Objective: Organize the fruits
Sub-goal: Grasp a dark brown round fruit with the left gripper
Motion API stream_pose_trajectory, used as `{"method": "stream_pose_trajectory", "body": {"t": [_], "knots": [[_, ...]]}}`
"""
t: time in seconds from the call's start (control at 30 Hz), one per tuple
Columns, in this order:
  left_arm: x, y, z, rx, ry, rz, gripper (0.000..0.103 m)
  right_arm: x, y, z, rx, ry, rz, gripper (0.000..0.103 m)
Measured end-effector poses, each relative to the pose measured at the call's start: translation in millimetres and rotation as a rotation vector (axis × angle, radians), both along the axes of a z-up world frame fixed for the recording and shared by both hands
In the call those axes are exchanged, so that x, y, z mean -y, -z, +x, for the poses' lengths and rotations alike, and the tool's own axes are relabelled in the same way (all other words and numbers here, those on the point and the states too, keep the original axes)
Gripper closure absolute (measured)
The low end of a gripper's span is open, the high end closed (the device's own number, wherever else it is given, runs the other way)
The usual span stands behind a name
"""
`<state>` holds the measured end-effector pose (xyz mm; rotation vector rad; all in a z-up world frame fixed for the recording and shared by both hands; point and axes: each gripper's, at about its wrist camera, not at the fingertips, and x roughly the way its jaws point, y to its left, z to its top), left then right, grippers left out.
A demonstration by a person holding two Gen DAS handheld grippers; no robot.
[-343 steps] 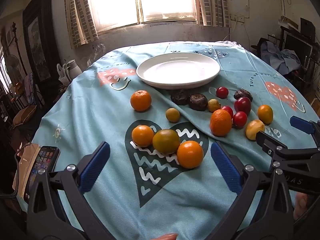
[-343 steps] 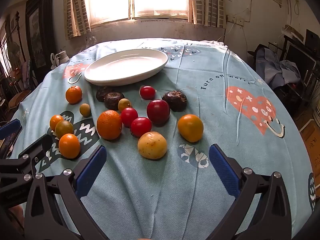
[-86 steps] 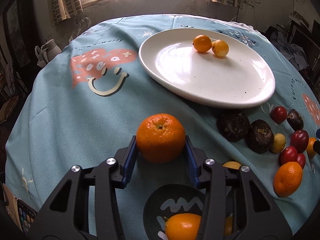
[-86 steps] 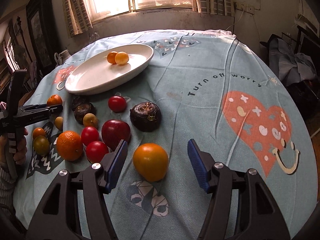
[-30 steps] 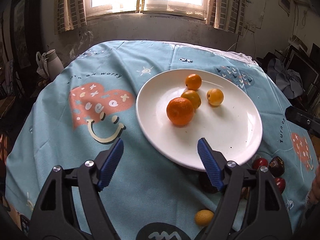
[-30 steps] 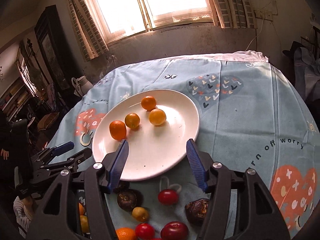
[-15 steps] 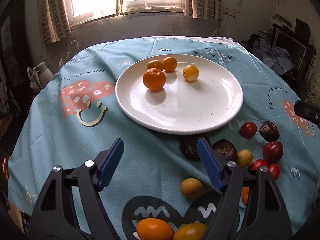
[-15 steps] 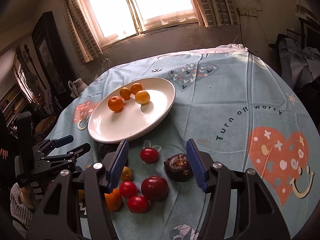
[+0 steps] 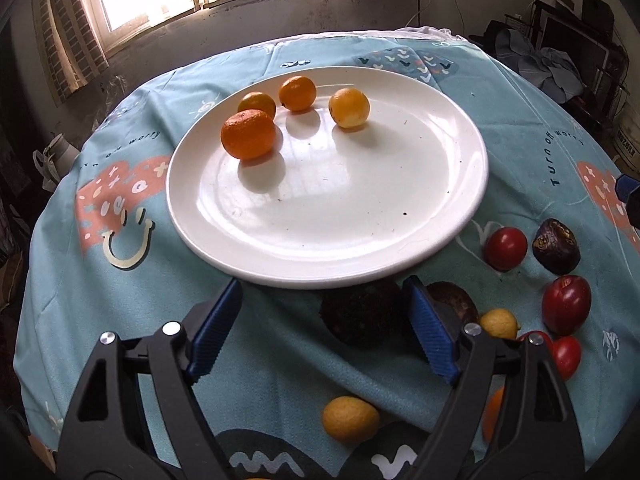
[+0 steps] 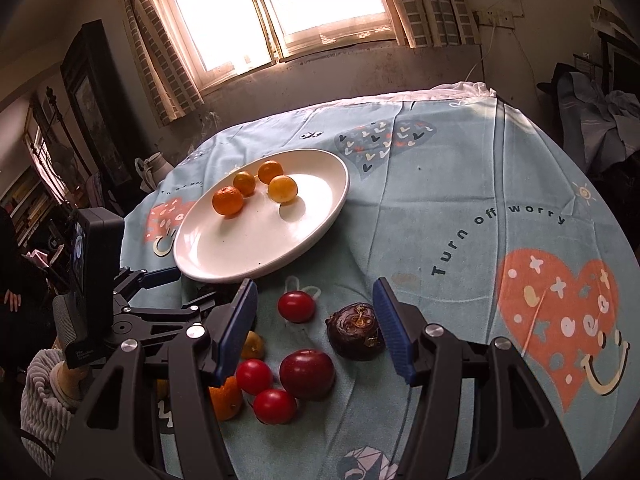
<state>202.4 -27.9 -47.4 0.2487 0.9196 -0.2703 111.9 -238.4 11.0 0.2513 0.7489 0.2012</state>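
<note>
Four oranges point(image 9: 248, 134) sit on the plate point(image 9: 460, 216). The left gripper point(image 9: 320, 328), empty, is opening near a dark fruit point(image 9: 362, 312); straddle it squarely (it looks soft). The right gripper point(image 10: 316, 330) hangs spread, empty, above the red fruits point(image 10: 306, 374).

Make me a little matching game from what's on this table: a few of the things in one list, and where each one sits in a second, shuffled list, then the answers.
Things
1. large orange
2. dark brown round fruit
3. small yellow fruit
4. white plate

Places
A. on the cloth, near the bottom of the left wrist view, under the left gripper
B. on the teal tablecloth, holding four orange-coloured fruits
C. on the plate, at its left side
D. on the cloth, between the fingers of the right gripper, untouched

Pairs: 1-C, 2-D, 3-A, 4-B
</note>
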Motion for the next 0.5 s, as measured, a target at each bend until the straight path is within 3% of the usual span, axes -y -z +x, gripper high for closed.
{"method": "stream_pose_trajectory", "body": {"t": [0.1, 0.23, 0.3, 0.37, 0.5], "knots": [[-14, 2, 6, -0.064, -0.021, -0.045, 0.008, 1, 1, 0, -0.002, 0.001, 0.002, 0.043], [-45, 3, -8, -0.056, -0.070, -0.029, 0.008, 4, -1, 1, -0.001, 0.006, 0.011, 0.043], [-58, 1, -12, -0.059, -0.100, -0.066, 0.015, 3, -1, 1, -0.001, 0.002, 0.013, 0.043], [-57, -5, -18, -0.011, -0.089, -0.076, 0.026, 1, -1, -1, 0.005, -0.007, 0.007, 0.042], [-31, -11, -26, 0.109, -0.040, 0.031, 0.028, 1, -1, 0, 0.003, -0.008, 0.004, 0.043]]}}
